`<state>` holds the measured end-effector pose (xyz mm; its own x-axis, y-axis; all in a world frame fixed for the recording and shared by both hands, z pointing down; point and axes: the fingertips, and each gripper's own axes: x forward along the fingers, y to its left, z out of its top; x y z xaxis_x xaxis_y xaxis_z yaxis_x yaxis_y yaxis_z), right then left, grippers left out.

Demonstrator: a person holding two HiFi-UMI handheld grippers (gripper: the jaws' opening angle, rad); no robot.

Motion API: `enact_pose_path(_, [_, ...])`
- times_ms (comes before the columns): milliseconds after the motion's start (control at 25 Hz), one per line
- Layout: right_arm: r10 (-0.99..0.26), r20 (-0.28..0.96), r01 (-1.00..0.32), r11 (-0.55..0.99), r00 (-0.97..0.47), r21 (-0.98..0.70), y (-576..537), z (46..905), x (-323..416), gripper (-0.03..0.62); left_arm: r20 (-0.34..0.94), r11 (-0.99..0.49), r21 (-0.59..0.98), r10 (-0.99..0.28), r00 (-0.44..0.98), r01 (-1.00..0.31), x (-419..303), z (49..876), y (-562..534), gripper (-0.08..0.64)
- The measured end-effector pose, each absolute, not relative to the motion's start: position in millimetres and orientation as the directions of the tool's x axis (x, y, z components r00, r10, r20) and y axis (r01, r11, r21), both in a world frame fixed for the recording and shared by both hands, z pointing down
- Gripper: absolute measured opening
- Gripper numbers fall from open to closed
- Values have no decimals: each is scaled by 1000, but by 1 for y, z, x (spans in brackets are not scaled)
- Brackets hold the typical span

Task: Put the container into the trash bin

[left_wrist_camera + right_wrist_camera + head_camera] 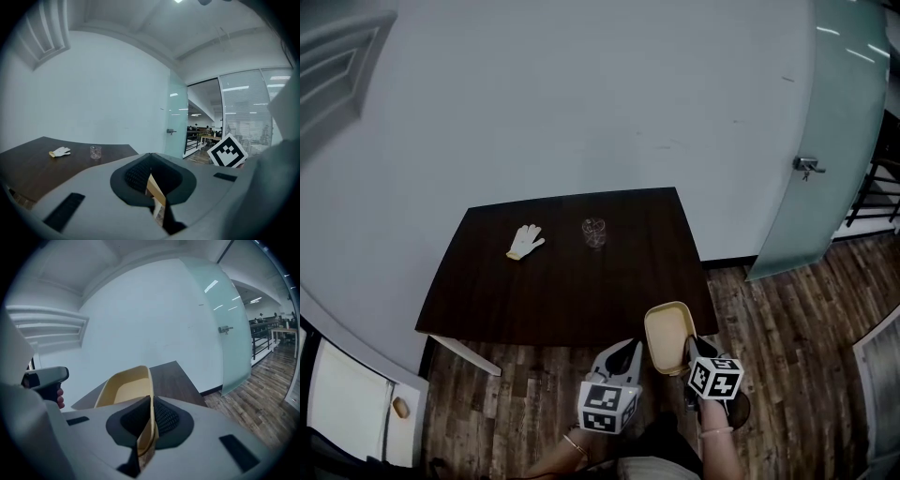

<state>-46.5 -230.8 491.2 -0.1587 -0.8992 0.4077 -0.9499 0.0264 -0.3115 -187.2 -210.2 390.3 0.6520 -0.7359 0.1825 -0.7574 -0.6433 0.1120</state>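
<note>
The pale yellow container (667, 337) hangs tilted over the front right corner of the dark table (562, 295). My right gripper (692, 347) is shut on its right wall. In the right gripper view the container (123, 387) stands on edge, its thin wall pinched between the right gripper's (151, 404) dark pads. My left gripper (630, 347) floats just left of the container, with its tips together and nothing in them. In the left gripper view the jaws of the left gripper (150, 161) meet at the tip. No trash bin shows in any view.
A white glove (525, 241) and a small clear glass (594, 232) lie at the table's far side. A frosted glass door (825, 141) with a handle (807, 167) stands at the right. Wooden floor (769, 375) surrounds the table, and a white cabinet (342, 394) sits at the lower left.
</note>
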Motion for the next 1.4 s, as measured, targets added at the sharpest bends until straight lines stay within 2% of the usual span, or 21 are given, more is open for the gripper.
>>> enact_pose_path(640, [-902,433,-937,-158,8,-312,-174,504,102,21,198,-779,92,-595,779,-620,-42,398,-199,17])
enact_pose_path(1160, [-868,462,-876,-355,179,-326,-102,527,251,23,238,-899,97,-395,887,-426,123,419,-160,17])
enact_pose_path(1400, [-845,472,-830,-438,250,-345,-65,538,296,23,259,-928,108,-319,912,-356,175,428,-138,17])
